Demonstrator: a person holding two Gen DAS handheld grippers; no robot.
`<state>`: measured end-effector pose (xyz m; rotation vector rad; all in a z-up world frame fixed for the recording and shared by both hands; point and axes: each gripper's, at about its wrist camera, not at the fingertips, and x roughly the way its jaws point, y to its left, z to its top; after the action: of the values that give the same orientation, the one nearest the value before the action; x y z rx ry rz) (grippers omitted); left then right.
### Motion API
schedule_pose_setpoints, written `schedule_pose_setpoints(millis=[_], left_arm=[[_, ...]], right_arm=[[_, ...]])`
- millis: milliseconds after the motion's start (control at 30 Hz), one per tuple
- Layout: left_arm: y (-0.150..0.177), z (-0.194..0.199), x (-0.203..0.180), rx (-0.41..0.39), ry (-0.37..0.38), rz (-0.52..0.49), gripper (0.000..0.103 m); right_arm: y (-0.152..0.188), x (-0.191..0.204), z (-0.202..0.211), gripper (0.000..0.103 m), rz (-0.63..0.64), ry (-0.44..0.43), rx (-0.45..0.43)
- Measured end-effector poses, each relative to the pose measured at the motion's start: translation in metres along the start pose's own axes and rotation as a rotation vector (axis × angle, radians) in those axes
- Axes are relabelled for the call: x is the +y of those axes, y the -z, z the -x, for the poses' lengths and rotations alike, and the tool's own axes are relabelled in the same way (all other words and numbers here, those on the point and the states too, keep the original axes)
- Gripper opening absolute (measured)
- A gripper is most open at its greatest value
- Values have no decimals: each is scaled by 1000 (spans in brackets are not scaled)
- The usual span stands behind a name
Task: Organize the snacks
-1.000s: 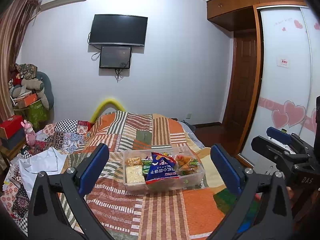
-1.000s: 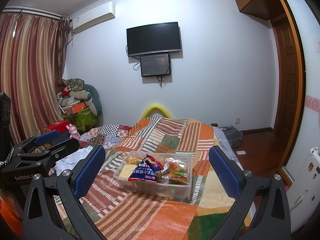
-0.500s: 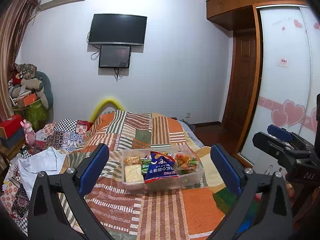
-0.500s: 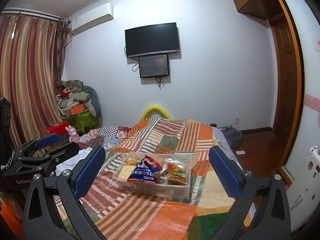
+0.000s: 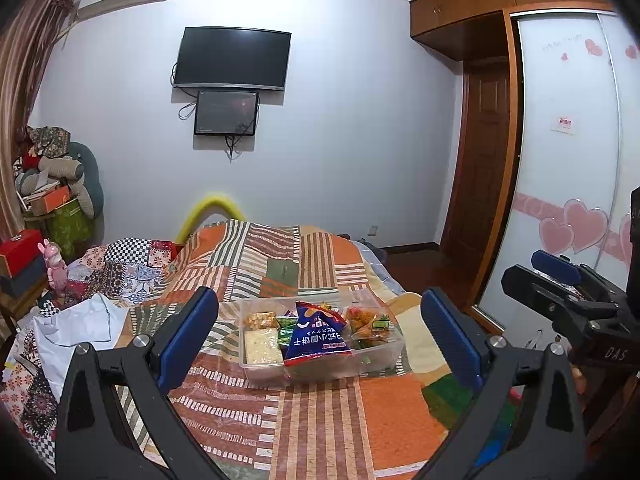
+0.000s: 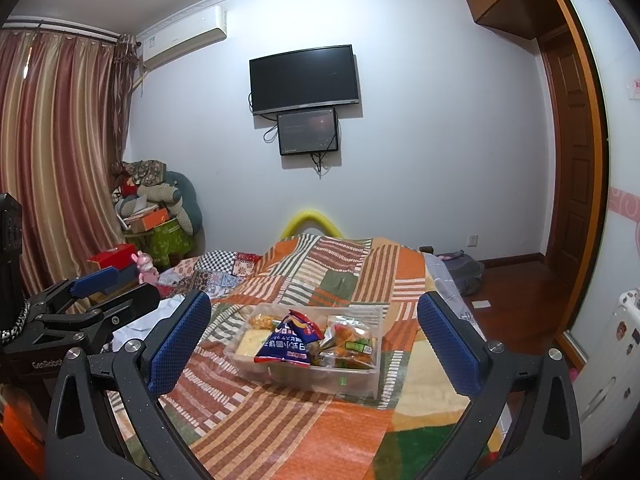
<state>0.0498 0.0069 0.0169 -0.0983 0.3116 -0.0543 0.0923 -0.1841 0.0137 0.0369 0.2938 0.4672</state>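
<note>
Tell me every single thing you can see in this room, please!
box: 1, clear plastic, on the bed, full of snacks
chip bag: 1, blue and red, on top in the box
pale snack: 1, cream, left side of the box
orange snack pack: 1, right side of the box
bedspread: 1, orange, green and white patchwork
screens: 2, black, on the wall, small under big
air conditioner: 1, white, high on the wall
curtain: 1, striped red, far left
door: 1, brown wood, right
toy: 1, pink, left of the bed
left gripper: 1, black with blue pads, open
right gripper: 1, same, open
</note>
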Motion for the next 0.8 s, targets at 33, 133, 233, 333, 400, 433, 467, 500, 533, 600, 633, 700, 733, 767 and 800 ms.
schedule_pose_setpoints(millis=[33, 133, 233, 333, 400, 433, 467, 500, 533, 600, 633, 700, 733, 767, 800], left_arm=[[0, 0, 0, -1, 3, -1, 103], [0, 2, -2, -9, -2, -13, 103], [0, 2, -2, -11, 1, -11, 103], [0, 2, -2, -9, 9, -6, 103], [0, 1, -3, -8, 11, -6, 103], [1, 0, -3, -4, 16, -5, 103], [1, 0, -3, 0, 21, -4, 103], [1, -1, -3, 4, 21, -1, 103], [2, -1, -3, 4, 20, 0, 103], [2, -1, -3, 1, 18, 2, 103], [2, -1, -3, 0, 18, 5, 103], [2, -2, -3, 1, 21, 8, 103], [2, -2, -3, 3, 23, 8, 103], [3, -3, -3, 6, 25, 8, 103], [3, -3, -3, 10, 25, 7, 103]], right_arm=[[0, 0, 0, 103, 0, 0, 1], [0, 0, 0, 103, -1, -1, 0], [0, -1, 1, 103, -5, -3, 0], [-1, -1, 1, 103, -4, -2, 0], [-1, -1, 1, 103, -6, -3, 0], [-1, 0, 2, 103, -7, -4, -1], [-1, -1, 1, 103, -8, -4, -1], [-1, -1, 1, 103, -10, -3, -3], [-1, -2, 1, 103, -14, -5, -3], [-1, -2, 1, 103, -21, -9, -2], [-1, -3, 1, 103, -24, -9, -2], [-1, -3, 1, 103, -27, -9, -1], [-1, -4, 0, 103, -28, -9, 0], [-1, -4, 0, 103, -30, -8, 1], [0, -4, 0, 103, -31, -9, 2]])
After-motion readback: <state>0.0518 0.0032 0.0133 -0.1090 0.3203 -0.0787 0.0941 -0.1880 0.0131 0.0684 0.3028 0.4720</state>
